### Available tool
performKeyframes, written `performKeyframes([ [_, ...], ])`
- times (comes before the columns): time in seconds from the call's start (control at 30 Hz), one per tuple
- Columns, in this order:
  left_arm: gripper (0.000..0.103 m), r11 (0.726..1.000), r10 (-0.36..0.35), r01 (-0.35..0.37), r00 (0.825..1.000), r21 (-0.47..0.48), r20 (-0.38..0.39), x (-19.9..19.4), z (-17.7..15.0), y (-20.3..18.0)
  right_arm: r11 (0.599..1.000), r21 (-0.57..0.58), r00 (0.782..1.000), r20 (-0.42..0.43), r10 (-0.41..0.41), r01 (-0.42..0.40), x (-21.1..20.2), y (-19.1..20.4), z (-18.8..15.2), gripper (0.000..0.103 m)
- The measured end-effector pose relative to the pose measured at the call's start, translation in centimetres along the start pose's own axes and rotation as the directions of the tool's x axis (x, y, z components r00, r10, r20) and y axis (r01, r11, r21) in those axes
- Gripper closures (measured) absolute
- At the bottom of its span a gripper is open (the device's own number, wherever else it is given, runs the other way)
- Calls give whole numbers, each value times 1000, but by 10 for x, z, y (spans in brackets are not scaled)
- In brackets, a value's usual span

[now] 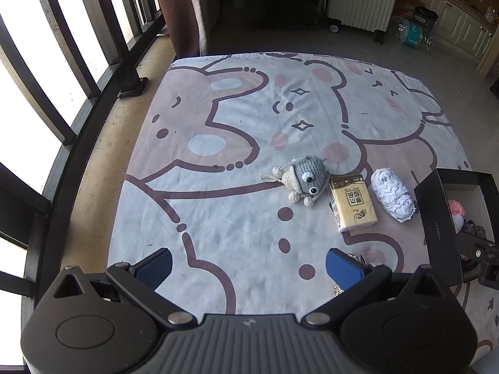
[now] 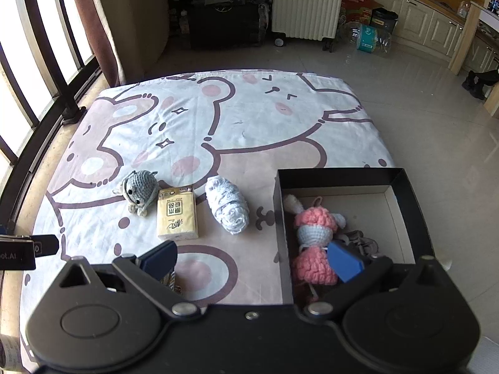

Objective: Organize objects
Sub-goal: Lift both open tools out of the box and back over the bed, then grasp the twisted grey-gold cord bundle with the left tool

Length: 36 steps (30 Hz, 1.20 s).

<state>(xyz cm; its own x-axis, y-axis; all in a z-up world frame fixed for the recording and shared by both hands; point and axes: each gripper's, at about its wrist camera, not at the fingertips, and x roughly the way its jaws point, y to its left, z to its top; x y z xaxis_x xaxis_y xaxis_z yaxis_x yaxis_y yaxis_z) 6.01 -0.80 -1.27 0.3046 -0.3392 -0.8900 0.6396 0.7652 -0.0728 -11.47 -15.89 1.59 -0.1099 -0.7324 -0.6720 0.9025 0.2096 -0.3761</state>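
Observation:
A grey crocheted toy [image 1: 301, 180] [image 2: 140, 191], a yellow tissue pack [image 1: 352, 202] [image 2: 176, 215] and a white yarn ball [image 1: 393, 193] [image 2: 227, 204] lie in a row on the cartoon-print sheet [image 1: 234, 124] [image 2: 249, 124]. A black box [image 2: 408, 205] [image 1: 433, 215] to their right holds a pink crocheted doll [image 2: 313, 243] and a dark small item. My left gripper [image 1: 249, 266] is open and empty above the sheet, nearer than the row. My right gripper [image 2: 252, 260] is open and empty, straddling the box's left wall.
A window railing [image 1: 78, 99] runs along the left of the sheet. Beyond the sheet stand a white suitcase [image 2: 307, 3], a curtain [image 2: 103, 25] and cabinets [image 2: 436, 25] on a tiled floor. A rope-like item [image 2: 173, 280] lies under my right gripper.

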Motion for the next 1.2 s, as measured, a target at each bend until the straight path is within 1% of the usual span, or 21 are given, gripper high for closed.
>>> performKeyframes([
  [0.17,0,1000,1,-1,1000,3,-2,0,-1,3,1000,-4,1000,8,-1,1,0,5,1,0],
  [0.33,0,1000,-13,14,1000,25,-6,1,-1,-3,1000,6,1000,12,-4,4,2,6,3,0],
  [0.47,0,998,-61,61,998,20,-32,3,-5,-11,1000,8,1000,20,-18,18,3,6,3,0],
  [0.53,0,996,-88,88,996,26,-13,2,-7,-16,1000,19,999,26,-21,21,4,4,4,0],
  [0.6,0,994,-104,104,995,41,-11,3,-9,-23,999,33,999,28,-21,20,5,3,5,0],
  [0.7,0,990,-131,132,991,41,-32,7,-12,-31,999,44,999,34,-21,20,7,1,5,0],
  [0.77,0,988,-143,146,988,45,-62,13,-15,-38,999,46,999,33,-25,23,9,1,5,0],
  [0.87,0,990,-132,138,984,39,-119,22,-17,-47,998,51,999,29,-28,26,12,0,6,0],
  [0.93,3,991,-132,135,982,13,-132,24,-17,-51,998,58,999,28,-27,25,14,-1,6,0],
  [0.97,5,989,-144,146,980,5,-139,26,-17,-53,998,60,999,27,-26,24,15,-2,6,0],
  [1.03,10,986,-163,167,975,13,-155,28,-18,-60,997,66,999,26,-30,28,18,-3,7,0],
  [1.1,11,983,-172,180,971,36,-167,32,-21,-71,997,71,999,25,-31,29,20,-3,7,0],
  [1.2,15,978,-191,203,964,50,-183,37,-23,-81,997,75,999,24,-29,27,24,-5,8,0],
])
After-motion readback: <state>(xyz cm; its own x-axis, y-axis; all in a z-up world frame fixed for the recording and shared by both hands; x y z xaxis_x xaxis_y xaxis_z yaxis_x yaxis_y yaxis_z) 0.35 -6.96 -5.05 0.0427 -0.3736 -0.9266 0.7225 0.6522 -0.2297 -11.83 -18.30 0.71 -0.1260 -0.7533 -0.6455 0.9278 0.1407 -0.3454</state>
